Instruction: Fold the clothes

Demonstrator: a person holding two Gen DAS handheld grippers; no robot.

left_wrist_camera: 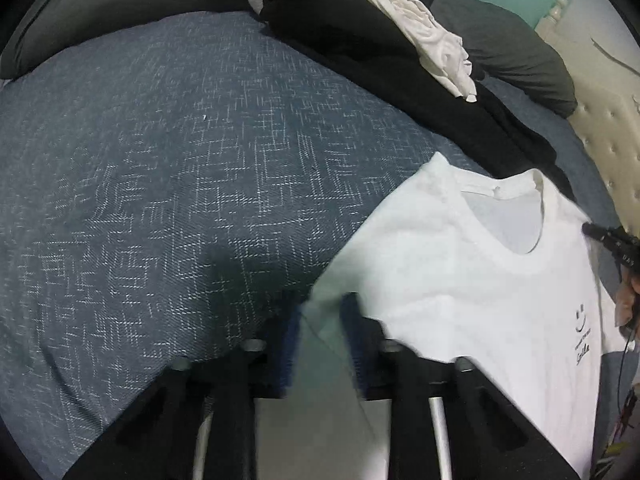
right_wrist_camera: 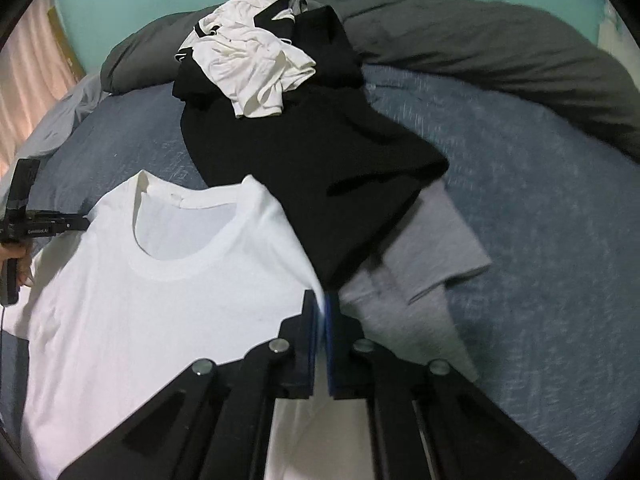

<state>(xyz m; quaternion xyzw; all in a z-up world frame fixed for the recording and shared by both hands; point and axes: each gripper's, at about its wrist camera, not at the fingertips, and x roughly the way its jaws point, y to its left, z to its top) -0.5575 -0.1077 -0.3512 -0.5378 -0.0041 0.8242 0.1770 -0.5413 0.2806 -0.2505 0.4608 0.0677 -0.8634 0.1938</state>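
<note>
A: Status on the fold?

B: Early. Bed (right_wrist_camera: 540, 200) carries everything. Blue patterned cover, dark duvet (right_wrist_camera: 480, 40) bunched along the far side.

A: Backlog?

B: Loose pile (right_wrist_camera: 280, 80) at the far end: black garments with a crumpled white one on top, none folded. A grey piece (right_wrist_camera: 424, 248) sticks out from under the black one, also not folded. No finished stack in either view.

A: Current item?

B: White tee (right_wrist_camera: 160, 300), on the near part of the bed, front up, collar toward the pile. Small print on the chest shows in the left view. Body looks flat, no fold line in it yet. Its right shoulder edge touches the black garment.

A: Claws?

B: Both clenched on the tee. Right claw (right_wrist_camera: 323, 308) pinches the edge by the right shoulder; white cloth runs between the blue pads. Left claw (left_wrist_camera: 320, 312) pinches the opposite edge; that picture is blurred, but cloth sits between the fingers. Each claw shows in the other's camera at the frame edge, with a bit of the person's hand.

A: So what's done?

B: My read: one tee laid out and gripped at both sides, nothing more. First fold not started.

A: Left to do?

B: Fold this tee, then the black, white and grey pieces.
</note>
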